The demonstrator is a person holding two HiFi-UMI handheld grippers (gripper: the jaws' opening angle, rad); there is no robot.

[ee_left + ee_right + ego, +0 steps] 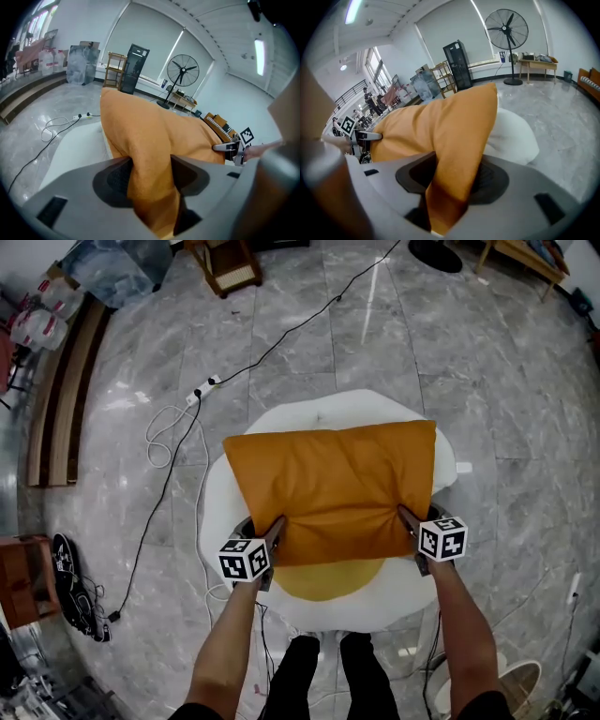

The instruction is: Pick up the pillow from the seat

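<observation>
Head view: the orange pillow (333, 488) is seen at frame centre, over the white seat (361, 409). Its near edge appears raised above a yellow patch (328, 582) at lower centre; whether the far edge touches the seat cannot be told. The left gripper (275, 531) is clamped on the near-left corner and the right gripper (408, 519) on the near-right corner. In both gripper views a bunched fold of cloth is pinched between the pads. The pillow is judged soft, light and limp, so sag between the two holds is to be expected and the far edge may drag. The cover looks matte, not slippery, but only a thin fold is taken, so the cover could be pulled off the filling. The corners are judged a sound hold; a deeper bite would be safer. A cable (169, 484) is seen on the floor at left, well apart.
</observation>
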